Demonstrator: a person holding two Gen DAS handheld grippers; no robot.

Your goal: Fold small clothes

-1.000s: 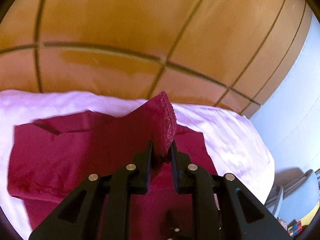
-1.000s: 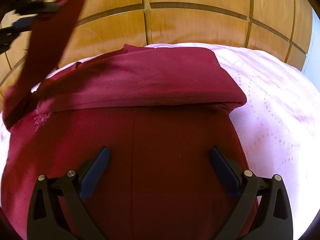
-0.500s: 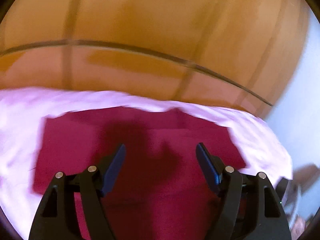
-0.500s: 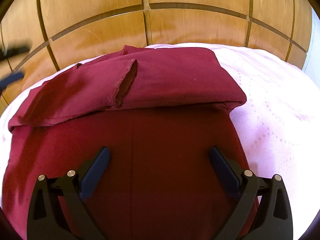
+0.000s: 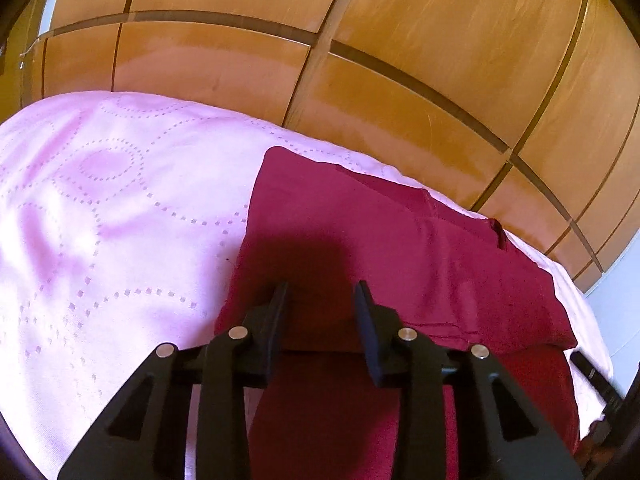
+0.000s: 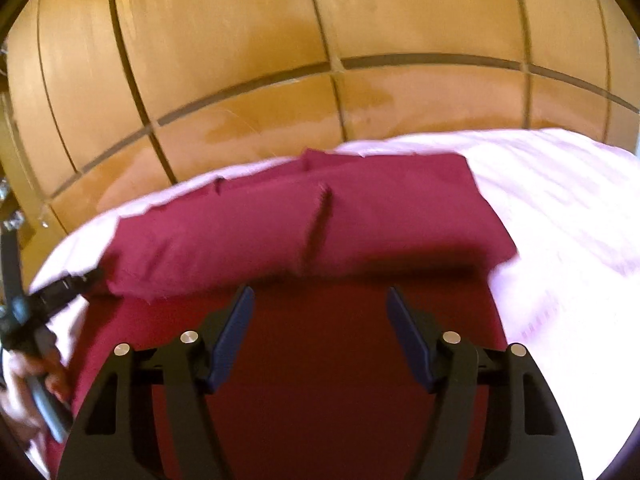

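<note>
Left wrist view has the dark red cotton garment [image 5: 360, 248] lying part-folded on the pink quilted bedspread [image 5: 100, 200] centre-right of frame, left gripper [image 5: 320, 304] and right gripper [image 6: 320, 308] both gaping empty above it, probably lining up the next fold.

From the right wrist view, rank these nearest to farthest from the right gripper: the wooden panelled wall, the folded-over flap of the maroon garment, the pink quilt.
1. Folded-over flap of the maroon garment, straight ahead of the right gripper.
2. Pink quilt, beneath the garment, spreading right.
3. Wooden panelled wall, behind the bed.
</note>
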